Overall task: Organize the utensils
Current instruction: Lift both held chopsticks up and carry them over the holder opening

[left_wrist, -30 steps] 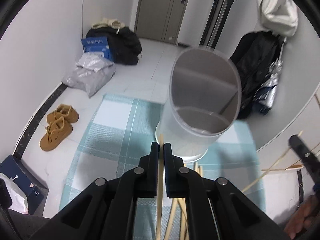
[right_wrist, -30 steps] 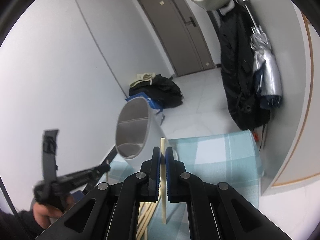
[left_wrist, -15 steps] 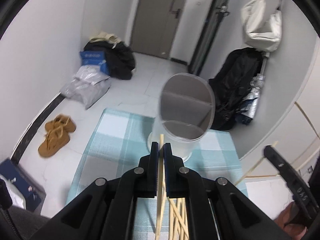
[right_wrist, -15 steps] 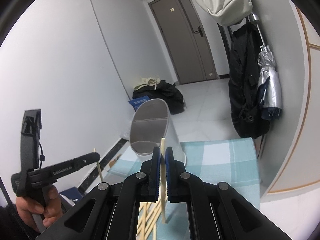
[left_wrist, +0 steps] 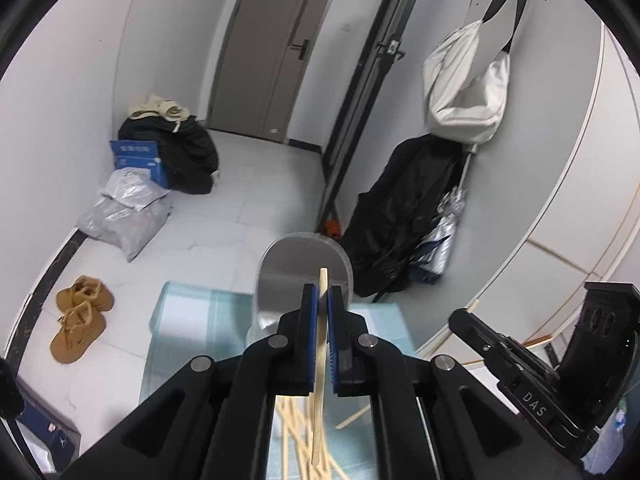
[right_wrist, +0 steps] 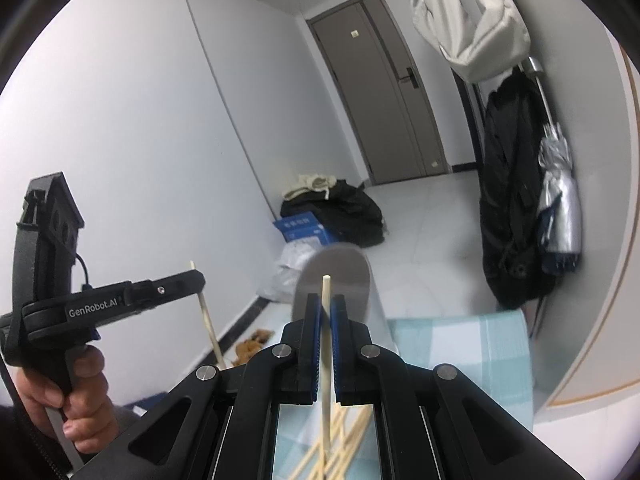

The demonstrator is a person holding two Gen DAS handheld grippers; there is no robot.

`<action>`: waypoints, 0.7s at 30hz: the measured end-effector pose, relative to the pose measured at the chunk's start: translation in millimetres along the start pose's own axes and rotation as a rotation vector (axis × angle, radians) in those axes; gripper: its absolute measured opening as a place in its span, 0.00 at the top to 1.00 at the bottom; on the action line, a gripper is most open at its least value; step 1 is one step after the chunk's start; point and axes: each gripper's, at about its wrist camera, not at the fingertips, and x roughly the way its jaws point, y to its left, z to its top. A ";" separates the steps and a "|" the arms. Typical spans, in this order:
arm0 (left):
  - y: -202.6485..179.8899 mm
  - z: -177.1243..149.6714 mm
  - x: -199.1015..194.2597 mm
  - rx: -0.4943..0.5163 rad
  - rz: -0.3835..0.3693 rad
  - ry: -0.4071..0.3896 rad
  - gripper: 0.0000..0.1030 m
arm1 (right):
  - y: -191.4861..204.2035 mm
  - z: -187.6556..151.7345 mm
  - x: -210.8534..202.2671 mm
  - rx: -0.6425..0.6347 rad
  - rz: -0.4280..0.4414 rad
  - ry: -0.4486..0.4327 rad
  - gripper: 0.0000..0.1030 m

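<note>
Left wrist: holder (left_wrist: pixel 304 276) smaller, lower; chopstick (left_wrist: pixel 320 364) still clamped.

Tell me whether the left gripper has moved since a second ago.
Yes. The left gripper, shut on a chopstick, has risen and pulled back: the gray holder looks smaller and lower against the door, and more floor shows.

Pale bare-wood chopsticks (left_wrist: pixel 320 364), a frosted translucent plastic holder (left_wrist: pixel 304 272), and a woven checked cloth mat (right_wrist: pixel 472 344).
</note>
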 end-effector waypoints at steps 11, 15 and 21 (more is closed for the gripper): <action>-9.2 75.2 3.0 0.012 -0.033 -0.103 0.98 | 17.0 92.7 16.9 -0.046 0.044 -0.043 0.96; -1.7 94.6 20.1 -0.010 -0.029 -0.125 0.98 | 18.8 123.4 35.8 -0.075 0.036 -0.064 0.96; 8.1 104.6 48.8 0.011 -0.039 -0.160 0.98 | 11.1 143.1 70.1 -0.103 0.011 -0.060 0.96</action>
